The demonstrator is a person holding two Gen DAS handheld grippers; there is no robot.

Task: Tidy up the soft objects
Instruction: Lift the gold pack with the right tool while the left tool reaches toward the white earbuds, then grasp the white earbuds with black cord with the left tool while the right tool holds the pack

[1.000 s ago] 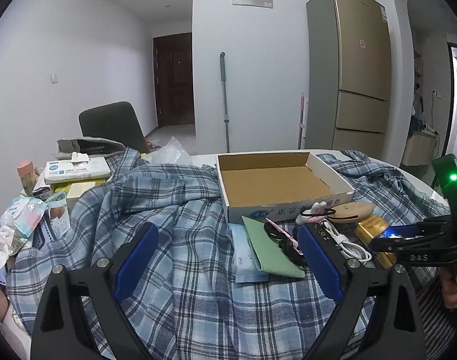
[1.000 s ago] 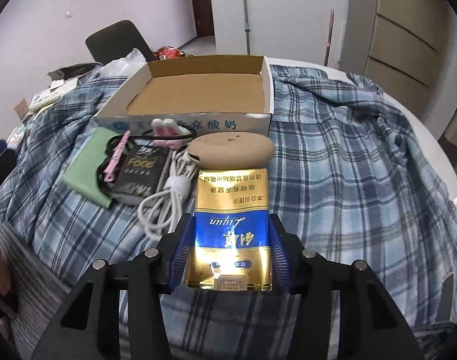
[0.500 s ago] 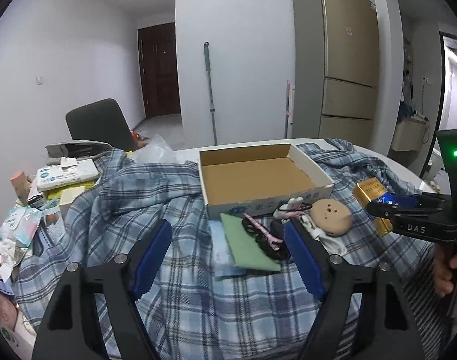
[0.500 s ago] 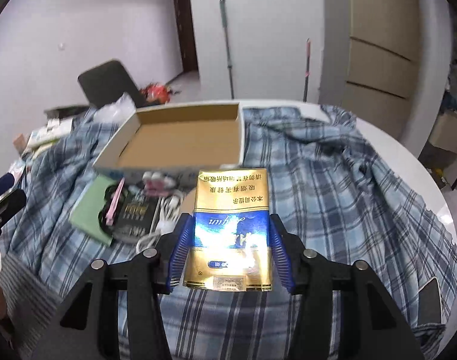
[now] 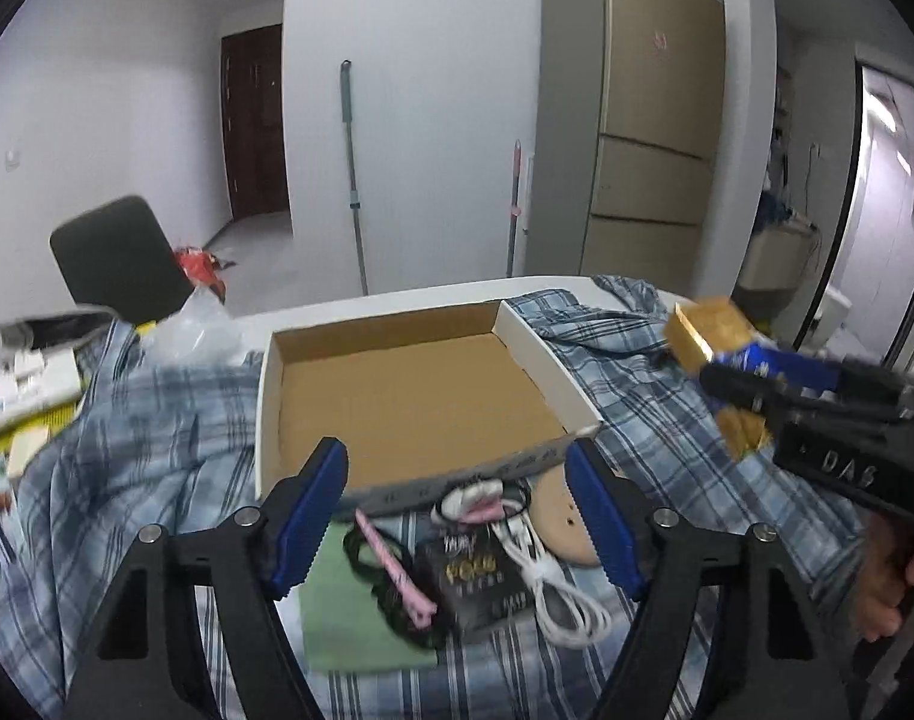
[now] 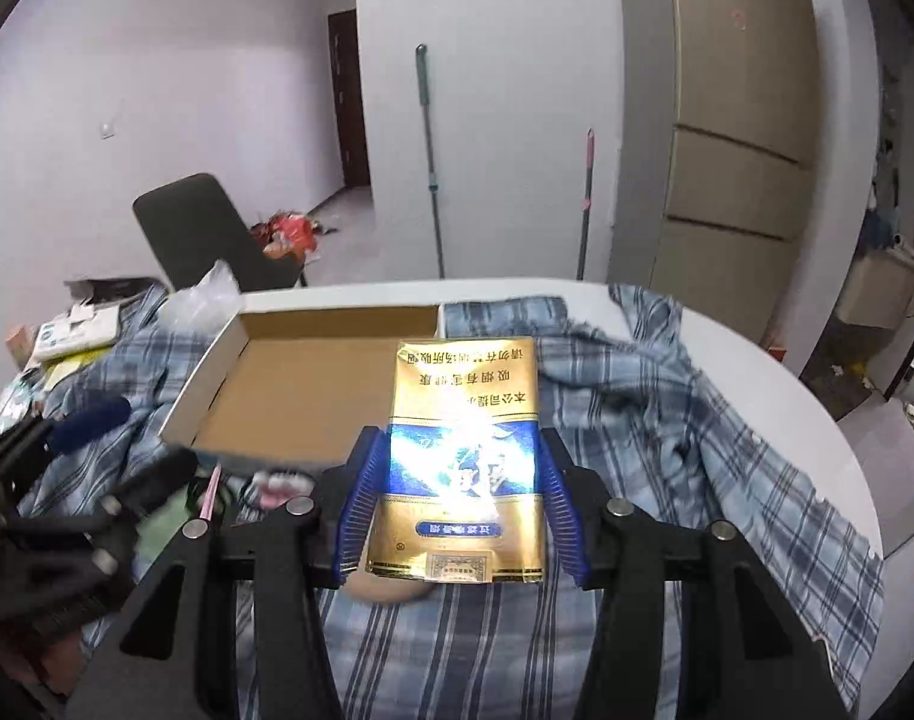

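Overhead: right tool grips gold pack above plaid cloth covering white worktop; left tool open, empty, before cardboard tray; fridge behind.

Ahead of me stand white walls and a tall beige fridge. A mop leans on the wall, and a dark door closes the hallway. A black chair sits beside my white desk. Pale floor runs toward the door; bright light comes from the doorway at right.
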